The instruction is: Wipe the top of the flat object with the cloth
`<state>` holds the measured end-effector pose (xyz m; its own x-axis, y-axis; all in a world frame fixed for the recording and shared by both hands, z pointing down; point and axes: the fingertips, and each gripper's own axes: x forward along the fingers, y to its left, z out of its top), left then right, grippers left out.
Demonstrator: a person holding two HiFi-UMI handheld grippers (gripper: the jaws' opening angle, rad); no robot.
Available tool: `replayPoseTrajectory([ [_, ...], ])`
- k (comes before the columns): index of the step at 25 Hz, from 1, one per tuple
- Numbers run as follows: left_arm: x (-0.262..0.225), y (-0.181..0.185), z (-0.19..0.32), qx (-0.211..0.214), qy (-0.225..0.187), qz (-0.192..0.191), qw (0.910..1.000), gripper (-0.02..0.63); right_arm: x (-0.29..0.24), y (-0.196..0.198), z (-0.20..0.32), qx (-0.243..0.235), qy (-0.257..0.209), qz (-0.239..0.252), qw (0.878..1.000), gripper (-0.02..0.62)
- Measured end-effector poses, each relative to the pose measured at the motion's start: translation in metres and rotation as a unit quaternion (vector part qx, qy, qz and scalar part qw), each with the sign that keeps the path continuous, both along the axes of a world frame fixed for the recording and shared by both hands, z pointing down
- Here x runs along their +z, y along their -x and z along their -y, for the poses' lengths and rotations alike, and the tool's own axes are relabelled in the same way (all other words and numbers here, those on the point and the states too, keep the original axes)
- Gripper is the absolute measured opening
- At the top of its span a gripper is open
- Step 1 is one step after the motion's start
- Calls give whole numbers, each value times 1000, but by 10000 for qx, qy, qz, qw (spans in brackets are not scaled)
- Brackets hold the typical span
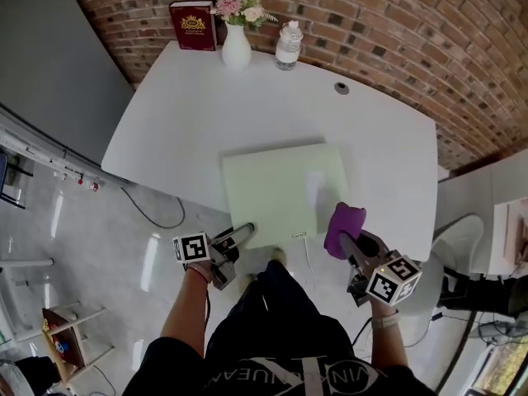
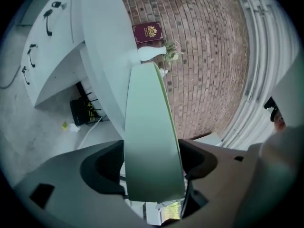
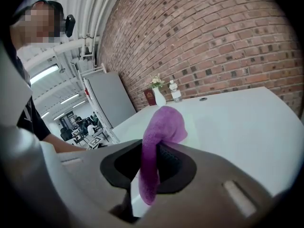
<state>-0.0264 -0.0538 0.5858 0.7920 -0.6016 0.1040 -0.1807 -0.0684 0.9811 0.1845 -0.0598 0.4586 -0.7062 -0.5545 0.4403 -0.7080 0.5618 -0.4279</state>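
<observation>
A pale green flat board [image 1: 280, 192] lies on the white table [image 1: 181, 114], near its front edge. My left gripper [image 1: 246, 231] is at the board's front left corner, rolled on its side. In the left gripper view the board [image 2: 152, 127] runs between the wide jaws with a gap on each side, so the gripper [image 2: 153, 175] is open around its edge. My right gripper [image 1: 346, 242] hovers just past the board's front right corner, shut on a purple cloth [image 1: 344, 228]. The cloth [image 3: 161, 132] bulges out above the jaws [image 3: 151, 167] and hangs below them.
At the table's far edge stand a dark red book [image 1: 193, 25], a white vase of flowers [image 1: 236, 44] and a water bottle [image 1: 289, 45]. A cable hole [image 1: 341, 88] is at the back right. A brick wall runs behind, a grey cabinet [image 1: 49, 64] to the left.
</observation>
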Motion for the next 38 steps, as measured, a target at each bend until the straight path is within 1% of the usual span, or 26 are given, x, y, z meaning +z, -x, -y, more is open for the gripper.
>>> replayPoseTrajectory([
  [2, -1, -2, 1, 77, -96, -200, 9997, 327, 0, -2, -2, 158, -5, 76, 9998, 61],
  [4, -2, -4, 1, 136, -181, -238, 9995, 325, -4, -2, -4, 257, -53, 157, 9995, 61],
  [5, -3, -6, 0, 118, -152, -273, 9994, 325, -6, -1, -5, 289, -88, 186, 9994, 61],
  [8, -14, -5, 2, -215, 80, -547, 9982, 316, -10, 3, -10, 375, -223, 222, 9988, 61],
  [10, -22, 0, 4, -406, 82, -573, 9975, 310, -12, 6, -14, 416, -282, 294, 9983, 61],
  [12, -30, 6, 6, -501, 35, -502, 9975, 304, -16, 9, -19, 453, -295, 459, 9975, 61],
  [14, -39, 18, 8, -579, -153, -269, 9978, 301, -19, 10, -23, 540, -287, 597, 9963, 61],
  [16, -45, 38, 11, -693, -398, 230, 9965, 298, -20, 11, -27, 644, -266, 659, 9954, 61],
  [18, -54, 60, 14, -842, -655, 741, 9915, 296, -19, 12, -32, 715, -246, 680, 9948, 61],
  [21, -78, 80, 19, -1024, -1105, 1004, 9835, 296, -21, 17, -38, 759, -258, 715, 9942, 61],
  [23, -93, 94, 23, -1103, -1429, 1318, 9747, 295, -24, 22, -40, 765, -279, 756, 9938, 61],
  [26, -117, 101, 25, -1065, -1977, 1890, 9559, 295, -26, 29, -42, 745, -296, 795, 9936, 61],
  [30, -137, 96, 24, -920, -2591, 2565, 9266, 295, -29, 34, -46, 740, -317, 816, 9934, 61],
  [32, -142, 89, 24, -758, -2870, 2941, 9085, 295, -31, 34, -47, 777, -337, 828, 9930, 61],
  [33, -144, 85, 24, -650, -3006, 3180, 8968, 295, -32, 33, -47, 803, -348, 837, 9926, 61],
  [34, -144, 81, 24, -526, -3148, 3468, 8820, 295, -33, 32, -48, 835, -361, 842, 9923, 61],
  [35, -144, 77, 24, -385, -3307, 3802, 8629, 295, -35, 31, -48, 875, -379, 837, 9919, 61],
  [37, -143, 68, 22, -86, -3649, 4465, 8170, 293, -38, 26, -49, 982, -428, 804, 9910, 61],
  [38, -142, 64, 22, 41, -3800, 4714, 7958, 290, -40, 24, -50, 1040, -455, 787, 9904, 61],
])
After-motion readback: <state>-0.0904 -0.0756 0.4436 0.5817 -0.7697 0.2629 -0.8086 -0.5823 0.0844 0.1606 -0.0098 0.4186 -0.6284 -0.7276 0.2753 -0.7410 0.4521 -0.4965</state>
